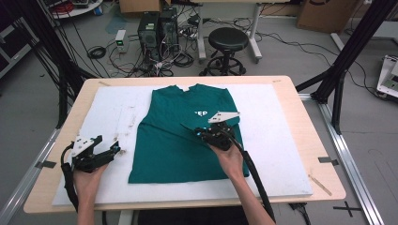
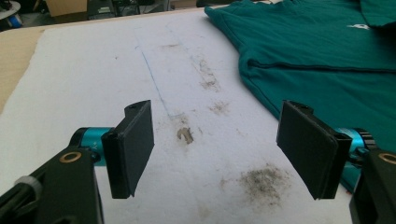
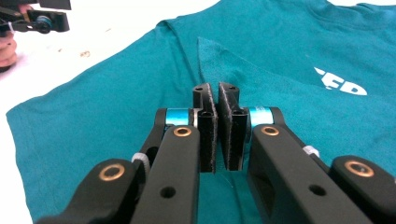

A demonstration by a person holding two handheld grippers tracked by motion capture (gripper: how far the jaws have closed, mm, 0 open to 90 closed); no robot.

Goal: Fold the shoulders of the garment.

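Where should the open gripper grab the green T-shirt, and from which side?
Probably the T-shirt's near left edge, coming from the white mat side. That hem lies flat and free right beside the open left gripper, so one jaw could slide under it. The right gripper is shut over the shirt's middle.

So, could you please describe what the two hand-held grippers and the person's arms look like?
Both are black. The left hand-held gripper has flat rectangular black pads, turquoise collars and brass-coloured pivot rings. The right hand-held gripper is built the same way. Each carries a grey three-cornered plate on top and trails a thick black cable. The forearms are bare, no sleeves in view.
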